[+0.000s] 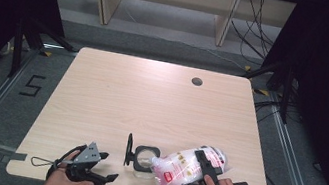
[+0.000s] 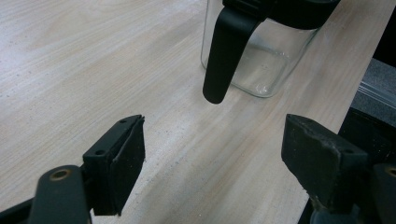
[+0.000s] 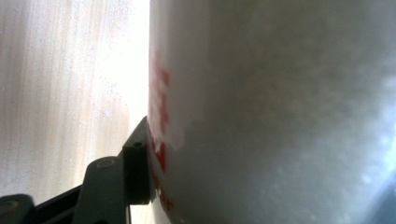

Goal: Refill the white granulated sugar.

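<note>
Right gripper (image 1: 205,166) is clamped across the middle of a clear plastic bag (image 1: 185,169) with red print, jaws set fairly wide by the bag's bulk; in the right gripper view one black pad presses flat on the film beside the red lettering, the far pad hidden behind the bag. Bag is carried tilted, its lower end hanging just over the open mouth of a square glass jar (image 1: 145,159) that stands near the front edge of the table (image 1: 152,95). The jar's black lid (image 1: 129,149) stands swung up on the left side. Left gripper (image 1: 100,169) sits low on the table to the left of the jar, jaws spread wide and empty; in the left gripper view the jar's clear wall (image 2: 261,60) and a black handle-like arm (image 2: 226,51) lie ahead, apart from the pads. Judgement on handling: bag looks soft and loosely filled with pale, granular contents, so it will sag and shift around the grip; film is probably slick and easy to crush. A mid-body hold controls tilt best, with pouring end free. Jar is rigid, breakable and may slide or tip if nudged; steadying it by the wall or handle with the free gripper seems sensible.
</note>
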The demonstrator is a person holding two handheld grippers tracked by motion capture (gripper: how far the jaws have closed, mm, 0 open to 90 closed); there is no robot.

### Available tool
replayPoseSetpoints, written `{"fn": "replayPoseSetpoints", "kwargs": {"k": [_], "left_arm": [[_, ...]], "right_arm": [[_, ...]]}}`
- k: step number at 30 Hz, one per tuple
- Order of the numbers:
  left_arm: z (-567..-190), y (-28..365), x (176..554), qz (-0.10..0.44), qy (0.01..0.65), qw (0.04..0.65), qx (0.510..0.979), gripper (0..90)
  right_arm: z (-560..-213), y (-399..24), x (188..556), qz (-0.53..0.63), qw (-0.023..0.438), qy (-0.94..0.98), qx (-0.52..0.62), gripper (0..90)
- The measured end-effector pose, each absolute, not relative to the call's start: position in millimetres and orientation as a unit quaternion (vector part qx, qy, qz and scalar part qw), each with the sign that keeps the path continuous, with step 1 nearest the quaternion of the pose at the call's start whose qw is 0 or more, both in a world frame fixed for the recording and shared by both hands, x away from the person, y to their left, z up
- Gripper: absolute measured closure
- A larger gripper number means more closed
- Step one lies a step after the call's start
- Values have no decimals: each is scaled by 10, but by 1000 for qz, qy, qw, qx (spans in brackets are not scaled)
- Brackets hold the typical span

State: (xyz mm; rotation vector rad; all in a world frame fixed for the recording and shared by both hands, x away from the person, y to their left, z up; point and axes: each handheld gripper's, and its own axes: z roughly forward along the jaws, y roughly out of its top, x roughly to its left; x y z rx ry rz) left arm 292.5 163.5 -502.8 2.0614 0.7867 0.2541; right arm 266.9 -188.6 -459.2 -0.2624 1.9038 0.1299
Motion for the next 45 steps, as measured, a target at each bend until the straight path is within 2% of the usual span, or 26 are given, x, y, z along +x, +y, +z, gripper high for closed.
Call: {"fn": "replayPoseSetpoints", "kwargs": {"k": [7, 9, 10, 15, 24, 42, 43, 45], "left_arm": [[-5028, 1633, 2923, 103, 316, 444, 832, 212], [-5024, 1644, 2939, 110, 304, 442, 836, 212], [-5023, 1645, 2939, 110, 305, 441, 837, 212], [-5027, 1635, 2925, 103, 316, 444, 832, 212], [-5028, 1634, 2924, 105, 316, 446, 831, 212], [-5024, 1638, 2933, 110, 305, 444, 835, 212], [-5024, 1638, 2933, 110, 305, 444, 835, 213], [-5023, 1640, 2933, 109, 305, 445, 835, 212]], "right_arm": [[-4533, -1846, 2683, 37, 578, 802, -145, 400], [-4534, -1841, 2653, 28, 570, 812, -122, 401], [-4551, -1843, 2673, 42, 585, 799, -131, 401], [-4551, -1823, 2701, 33, 587, 795, -150, 401], [-4494, -1800, 2690, 0, 584, 795, -163, 402], [-4493, -1812, 2715, 17, 596, 783, -176, 404], [-4481, -1805, 2695, 1, 586, 793, -168, 404], [-4489, -1805, 2703, 5, 599, 782, -172, 404]]}}
